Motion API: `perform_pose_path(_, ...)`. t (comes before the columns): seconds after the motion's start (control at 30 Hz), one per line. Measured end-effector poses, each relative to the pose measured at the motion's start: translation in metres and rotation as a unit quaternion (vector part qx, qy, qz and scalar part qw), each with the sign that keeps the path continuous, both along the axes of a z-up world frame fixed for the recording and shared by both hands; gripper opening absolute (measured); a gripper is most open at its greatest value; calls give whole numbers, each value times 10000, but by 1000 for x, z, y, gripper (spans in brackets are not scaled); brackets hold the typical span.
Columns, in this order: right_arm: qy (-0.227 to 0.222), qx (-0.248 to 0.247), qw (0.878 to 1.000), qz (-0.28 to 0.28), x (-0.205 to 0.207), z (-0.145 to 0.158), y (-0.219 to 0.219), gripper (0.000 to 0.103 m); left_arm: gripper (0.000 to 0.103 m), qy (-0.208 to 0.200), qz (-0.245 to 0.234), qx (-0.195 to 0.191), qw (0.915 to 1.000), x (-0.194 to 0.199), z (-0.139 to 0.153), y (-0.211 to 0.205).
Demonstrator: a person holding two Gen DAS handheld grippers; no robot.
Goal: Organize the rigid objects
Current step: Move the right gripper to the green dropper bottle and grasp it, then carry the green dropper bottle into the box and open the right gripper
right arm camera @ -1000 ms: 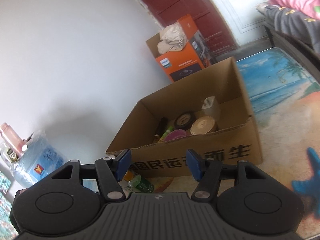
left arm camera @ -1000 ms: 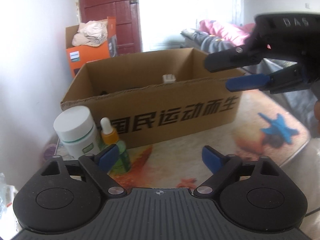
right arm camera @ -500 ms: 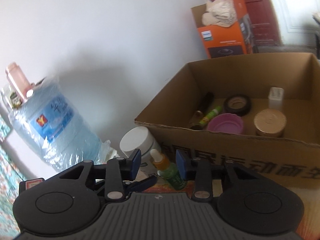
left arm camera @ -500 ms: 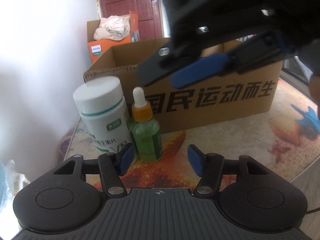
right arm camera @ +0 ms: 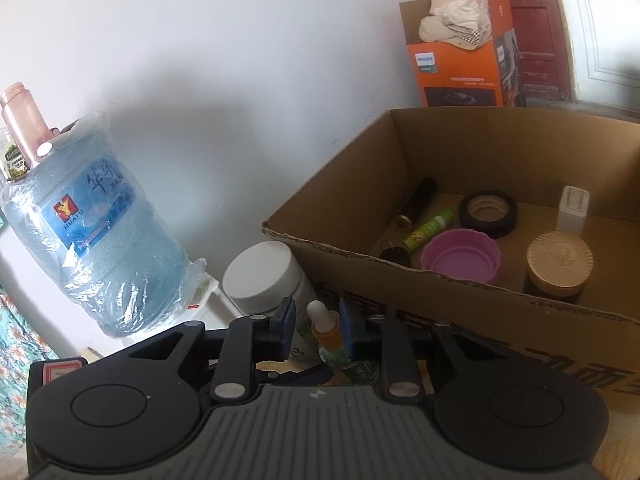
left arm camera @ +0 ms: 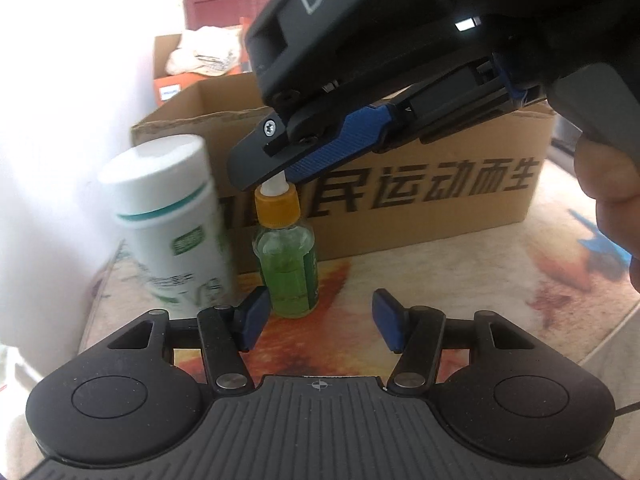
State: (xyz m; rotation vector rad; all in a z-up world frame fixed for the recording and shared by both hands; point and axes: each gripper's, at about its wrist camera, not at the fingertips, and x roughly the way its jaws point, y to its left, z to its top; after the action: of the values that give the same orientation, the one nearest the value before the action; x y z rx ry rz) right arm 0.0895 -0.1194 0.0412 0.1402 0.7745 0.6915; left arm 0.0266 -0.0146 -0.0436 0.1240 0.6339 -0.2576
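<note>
Left tool (left arm camera: 318, 322): jaws apart, nothing held, low over printed mat (left arm camera: 460, 280).
Right tool (right arm camera: 316, 328): closing around dropper bottle (left arm camera: 286, 264) top.
Bottle: upright, beside white jar (left arm camera: 172, 220).
Behind: cardboard box (right arm camera: 460, 292).
Far: white wall (right arm camera: 220, 80), red door (right arm camera: 532, 24).

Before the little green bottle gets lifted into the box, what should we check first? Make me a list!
1. Right tool around the dropper bottle: ok. Its jaws are closing at the white tip and orange cap.
2. Firm hold on the bottle: cannot tell. The jaws are not yet done closing.
3. Bottle upright on the mat: ok.
4. White jar clear of the bottle: not ok. It stands right beside it and might get bumped.
5. Left tool out of the way: not ok. It is open, with one pad close to the bottle's base.
6. Room in the cardboard box: ok. Bare floor shows between the things inside.
</note>
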Motion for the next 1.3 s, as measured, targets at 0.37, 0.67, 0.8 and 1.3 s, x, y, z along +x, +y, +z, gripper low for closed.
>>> perform_pose_path(0.37, 151, -71, 9985, -524, -13, 1, -41, 26, 55, -52, -451, -128, 9989, -6, 6, -23)
perform_pose_path(0.67, 132, -72, 9985, -534, -12, -2, -40, 26, 38, 88, -205, 126, 9997, 19, 4, -26)
perform_pose_path(0.8, 59, -162, 9985, -525, -10, -3, -37, 26, 32, 96, -186, 115, 9997, 20, 2, -30)
perform_pose_path(1.3, -695, 123, 9969, -337, -41, 51, -52, 20, 31, -283, -233, -29, 9993, -2, 54, -37)
